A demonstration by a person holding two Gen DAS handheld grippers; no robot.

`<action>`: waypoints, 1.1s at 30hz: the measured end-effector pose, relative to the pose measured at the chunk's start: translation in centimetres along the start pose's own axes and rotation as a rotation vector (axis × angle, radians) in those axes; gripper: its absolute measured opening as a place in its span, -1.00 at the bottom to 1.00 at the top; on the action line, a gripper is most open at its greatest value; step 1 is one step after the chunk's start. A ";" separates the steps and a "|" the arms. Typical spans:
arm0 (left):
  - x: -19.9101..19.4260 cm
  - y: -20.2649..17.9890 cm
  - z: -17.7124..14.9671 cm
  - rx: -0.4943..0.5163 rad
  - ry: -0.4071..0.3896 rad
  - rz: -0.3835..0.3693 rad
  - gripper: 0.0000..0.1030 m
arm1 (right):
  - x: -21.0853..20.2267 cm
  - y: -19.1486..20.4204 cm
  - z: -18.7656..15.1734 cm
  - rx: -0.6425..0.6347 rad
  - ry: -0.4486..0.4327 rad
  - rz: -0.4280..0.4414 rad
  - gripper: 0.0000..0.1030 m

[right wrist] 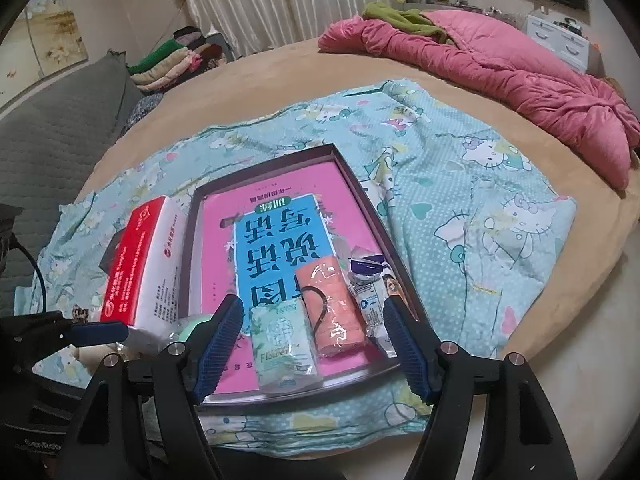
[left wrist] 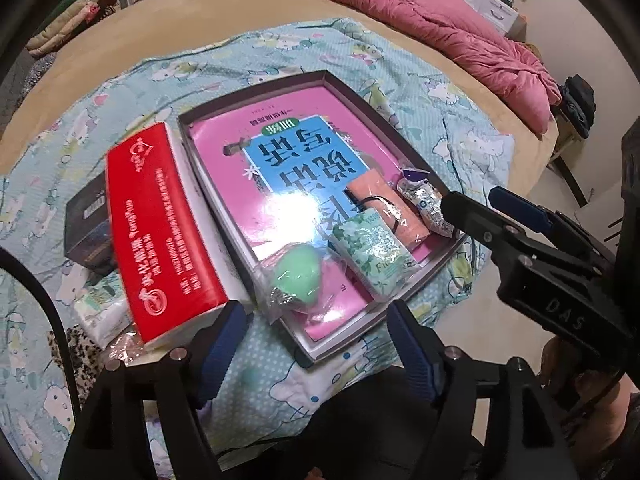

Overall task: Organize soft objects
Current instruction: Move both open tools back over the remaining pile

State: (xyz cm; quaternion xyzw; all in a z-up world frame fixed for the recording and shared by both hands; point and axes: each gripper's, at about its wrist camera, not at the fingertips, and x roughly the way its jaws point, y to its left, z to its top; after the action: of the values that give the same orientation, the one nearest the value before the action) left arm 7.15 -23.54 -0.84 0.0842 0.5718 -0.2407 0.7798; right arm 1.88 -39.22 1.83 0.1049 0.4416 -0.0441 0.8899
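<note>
A shallow grey tray [left wrist: 362,98] [right wrist: 360,190] with a pink and blue book inside lies on the cartoon sheet. In its near end lie a bagged green sponge [left wrist: 298,276], a green tissue pack [left wrist: 374,250] [right wrist: 284,346], an orange bagged roll [left wrist: 386,208] [right wrist: 334,308] and a small white and purple packet [left wrist: 424,200] [right wrist: 372,300]. My left gripper [left wrist: 314,350] is open and empty, just short of the sponge. My right gripper [right wrist: 312,348] is open and empty, with the tissue pack and orange roll seen between its fingers; it also shows in the left wrist view [left wrist: 476,204].
A red and white box [left wrist: 160,224] [right wrist: 140,264] stands left of the tray, with a dark box [left wrist: 88,228] behind it and a white tissue pack [left wrist: 102,312] beside it. A pink quilt [right wrist: 500,68] lies at the far side of the bed.
</note>
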 end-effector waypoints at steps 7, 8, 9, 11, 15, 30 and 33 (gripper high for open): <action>-1.9 0.2 -0.9 -0.007 -0.047 0.023 0.63 | -1.2 0.3 0.1 0.000 -0.018 -0.026 0.51; -2.2 0.2 -1.0 -0.008 -0.052 0.027 0.63 | -1.3 0.3 0.1 -0.002 -0.018 -0.028 0.51; -2.5 0.2 -1.1 -0.010 -0.059 0.033 0.63 | -1.6 0.5 0.1 -0.005 -0.020 -0.033 0.52; -3.1 0.3 -1.3 -0.009 -0.072 0.042 0.63 | -2.0 0.7 0.1 -0.009 -0.030 -0.041 0.53; -4.0 0.6 -1.7 -0.020 -0.092 0.044 0.64 | -2.8 1.2 0.2 -0.021 -0.045 -0.054 0.56; -8.4 4.2 -3.1 -0.098 -0.158 0.094 0.64 | -6.7 4.1 1.0 -0.080 -0.123 -0.062 0.58; -9.2 5.3 -3.6 -0.120 -0.167 0.092 0.64 | -7.5 5.0 1.3 -0.084 -0.142 -0.045 0.59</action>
State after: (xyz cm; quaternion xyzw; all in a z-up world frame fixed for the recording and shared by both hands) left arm 4.48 -14.89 5.81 0.0434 0.5136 -0.1762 0.8386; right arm -0.80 -34.78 9.35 0.0539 0.3812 -0.0530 0.9214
